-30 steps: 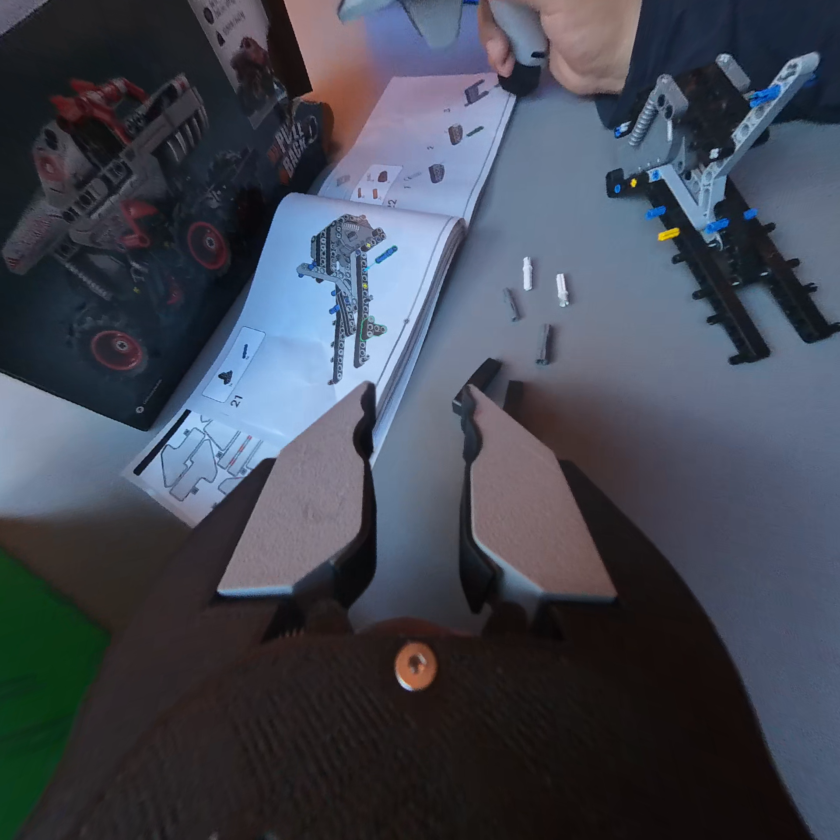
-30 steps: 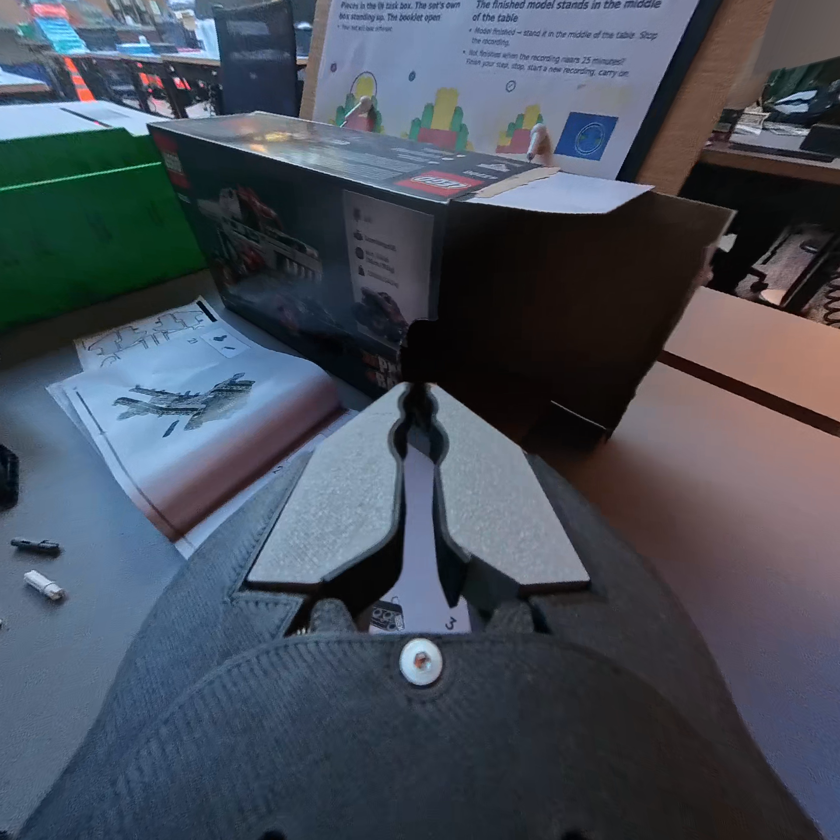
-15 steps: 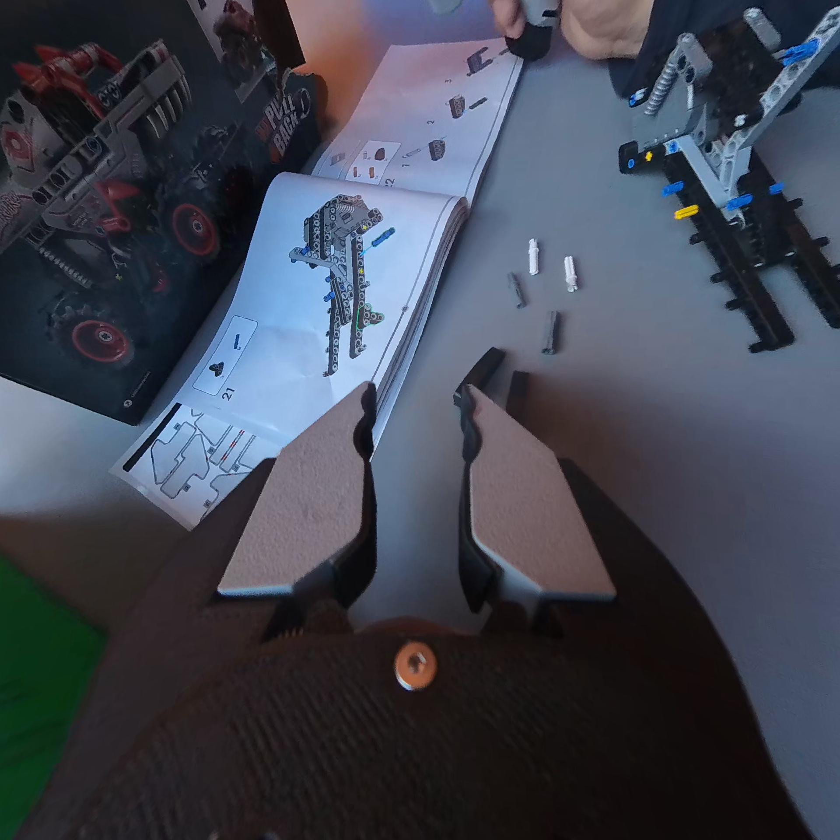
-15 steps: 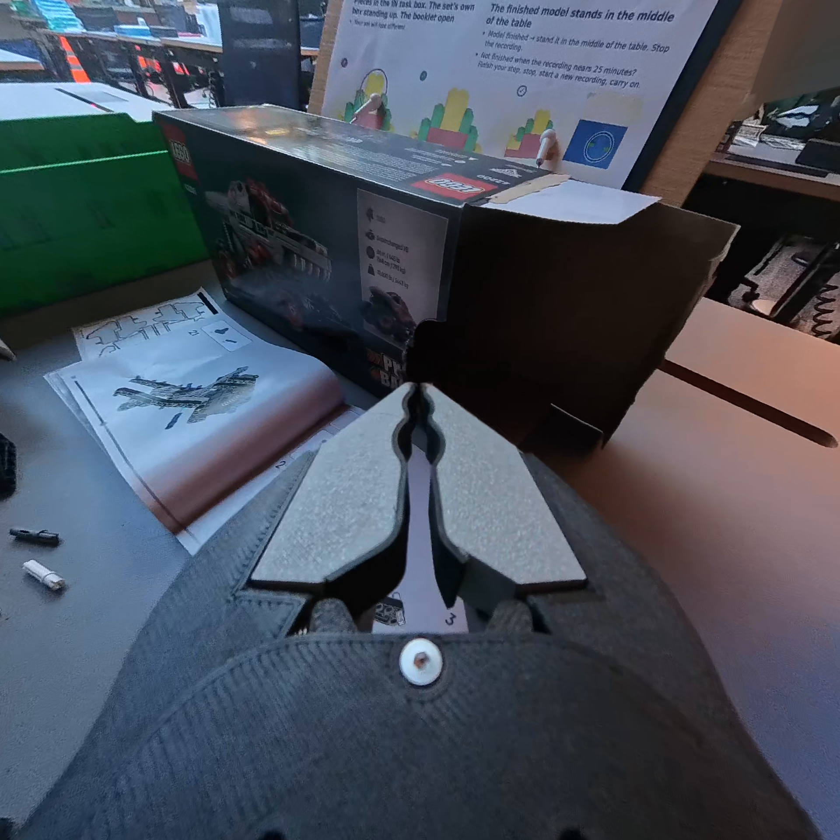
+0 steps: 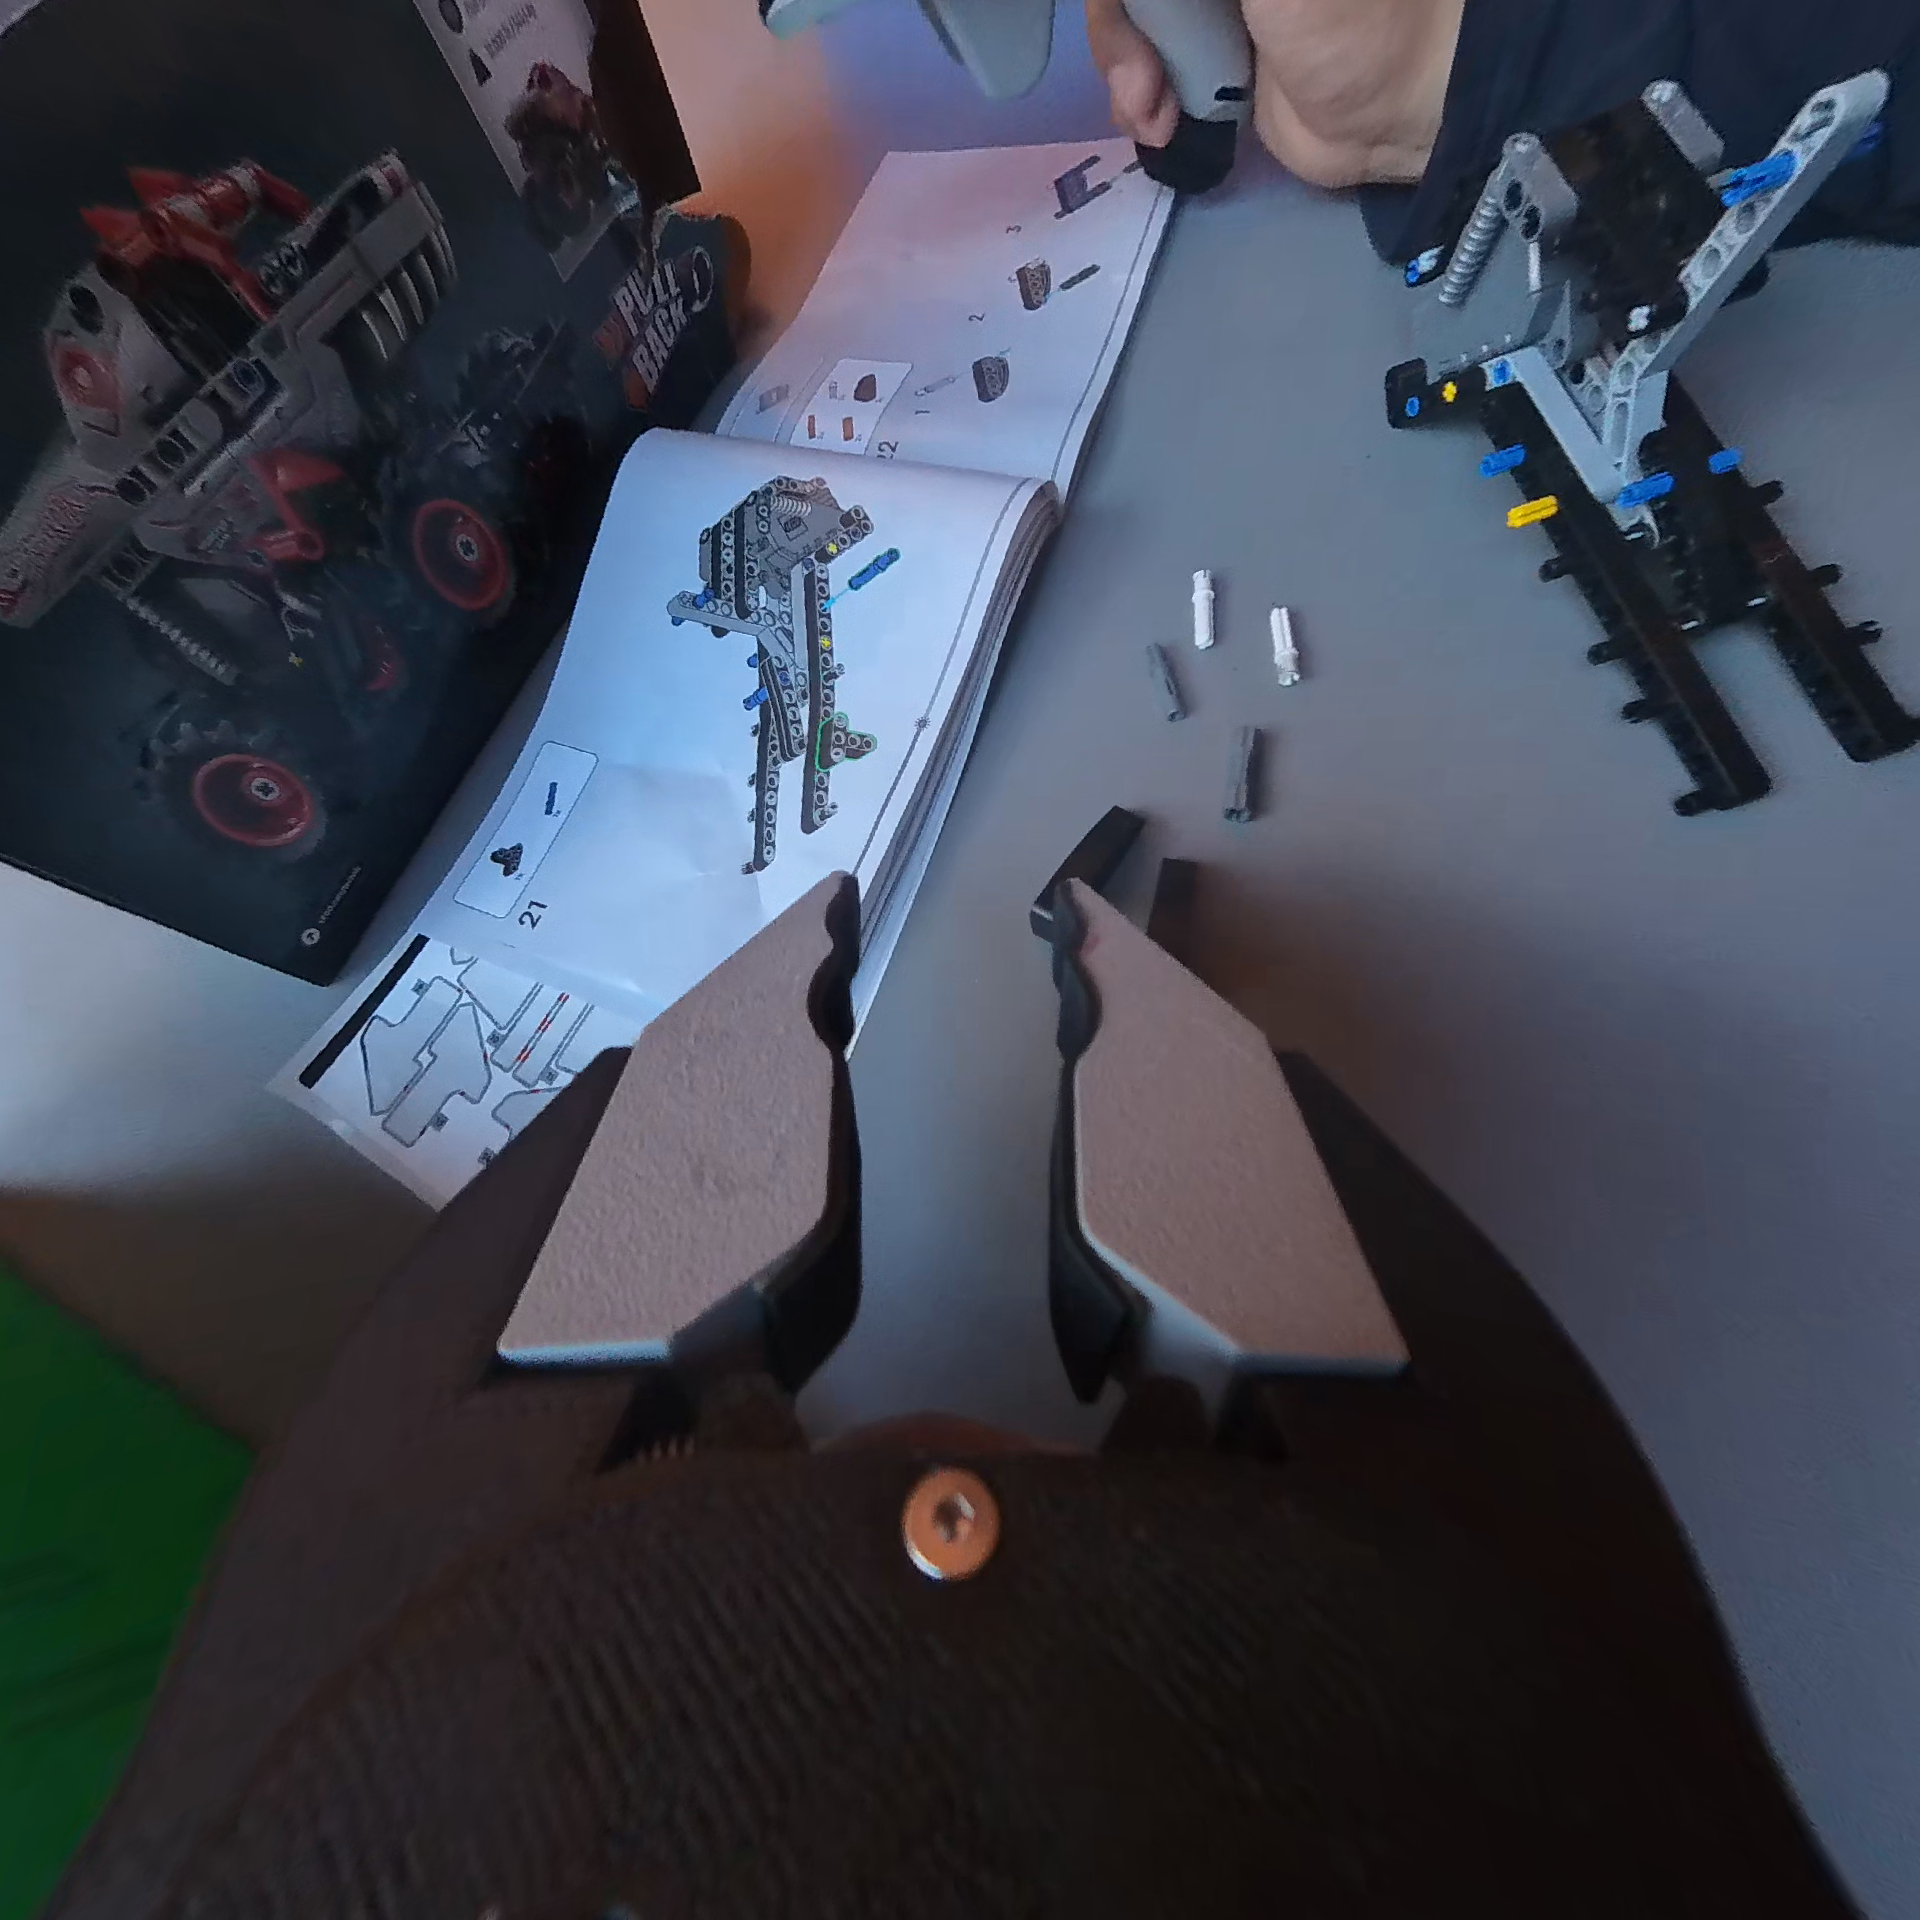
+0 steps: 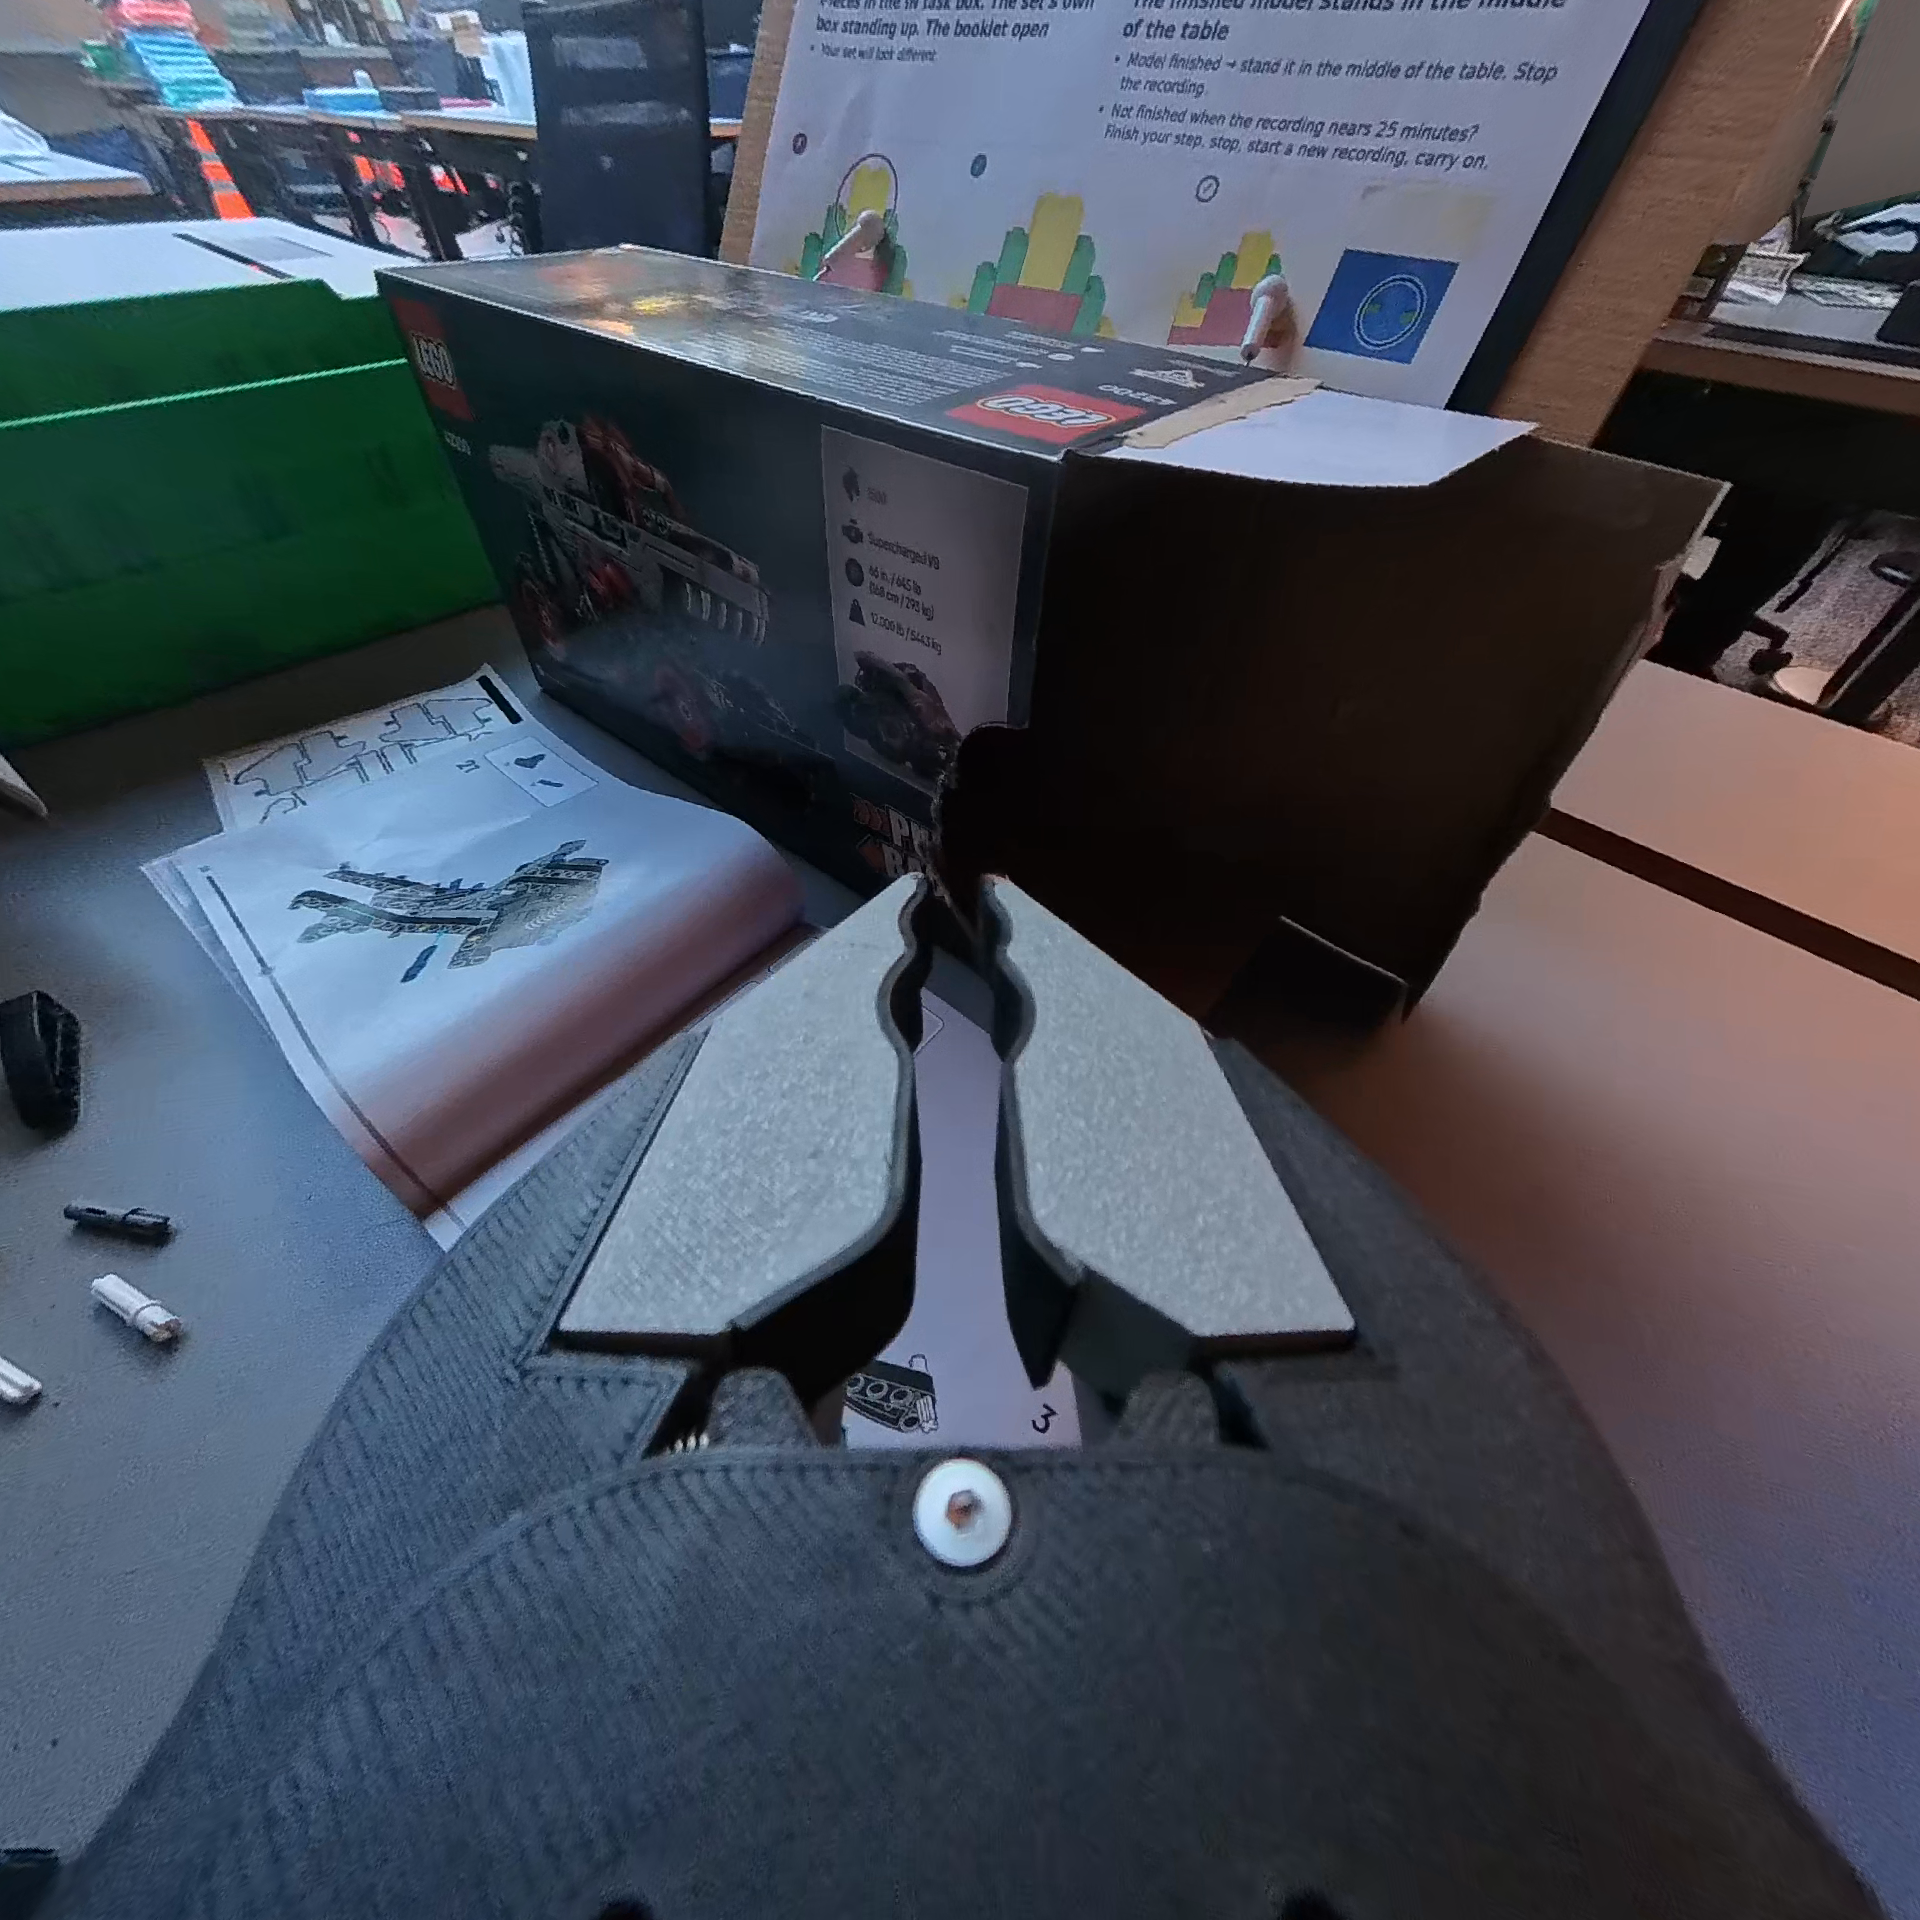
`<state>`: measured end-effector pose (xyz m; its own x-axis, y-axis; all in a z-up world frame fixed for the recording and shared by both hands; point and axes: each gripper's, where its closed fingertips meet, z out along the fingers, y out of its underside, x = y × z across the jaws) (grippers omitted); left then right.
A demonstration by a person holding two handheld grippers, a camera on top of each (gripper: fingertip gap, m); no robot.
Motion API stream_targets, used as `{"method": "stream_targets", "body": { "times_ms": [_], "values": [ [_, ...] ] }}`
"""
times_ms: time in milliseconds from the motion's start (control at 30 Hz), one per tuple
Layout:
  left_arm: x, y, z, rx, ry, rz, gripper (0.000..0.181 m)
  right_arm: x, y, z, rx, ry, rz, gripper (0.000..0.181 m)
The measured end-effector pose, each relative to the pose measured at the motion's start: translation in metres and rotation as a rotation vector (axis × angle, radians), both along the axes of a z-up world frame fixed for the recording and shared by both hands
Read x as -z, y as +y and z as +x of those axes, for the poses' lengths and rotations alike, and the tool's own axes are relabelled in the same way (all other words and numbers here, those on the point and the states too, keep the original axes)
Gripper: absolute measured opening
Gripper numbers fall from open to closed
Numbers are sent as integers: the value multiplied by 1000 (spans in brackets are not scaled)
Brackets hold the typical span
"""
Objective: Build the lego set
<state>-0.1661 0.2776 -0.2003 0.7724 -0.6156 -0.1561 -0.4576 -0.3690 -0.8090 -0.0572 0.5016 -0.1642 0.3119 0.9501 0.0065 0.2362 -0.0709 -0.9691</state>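
My left gripper (image 5: 951,914) is open and empty, low over the grey table beside the open instruction booklet (image 5: 748,665). A small black piece (image 5: 1103,847) lies just beyond its right fingertip, with another black piece (image 5: 1174,883) next to it. Two white pins (image 5: 1203,608) and two grey pins (image 5: 1244,771) lie farther on. The partly built black and grey model (image 5: 1600,436) lies at the right. My right gripper (image 6: 956,899) hangs over the booklet's far page (image 6: 956,1226), jaws a narrow gap apart, holding nothing. It also shows in the left wrist view (image 5: 1184,62), held by a hand.
The dark set box (image 6: 727,540) stands behind the booklet (image 6: 499,935); it also shows in the left wrist view (image 5: 260,468). A green bin (image 6: 208,499) is at the left. A poster (image 6: 1143,156) stands behind the box. Brown tabletop (image 6: 1662,1143) lies to the right. Left tips to right tips: about 25 cm. The small black piece (image 5: 1103,847) is closer to my left gripper, around 5 cm from its tips; the right tips are 25 cm off. Look for it in the right wrist view (image 6: 56,1088) too.
My right gripper's jaws have parted from nearly touching to a narrow gap. My left gripper shifted a little and came back; its jaws stay open.
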Motion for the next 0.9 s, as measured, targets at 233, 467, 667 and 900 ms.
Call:
{"method": "stream_targets", "body": {
  "times_ms": [233,467,667,900],
  "values": [
    [1,0,-1,-2,8,1,35,-1,0,1,-1,13,-11,6],
    [1,1,0,-1,2,0,33,-15,-14,8,-89,-29,8,46],
    [-9,-4,2,12,-2,33,32,-64,-80,47,-166,45,-26,59],
    [-15,-9,9,34,-6,51,32,-53,-178,91,-78,-102,28,75]
  ]
}}
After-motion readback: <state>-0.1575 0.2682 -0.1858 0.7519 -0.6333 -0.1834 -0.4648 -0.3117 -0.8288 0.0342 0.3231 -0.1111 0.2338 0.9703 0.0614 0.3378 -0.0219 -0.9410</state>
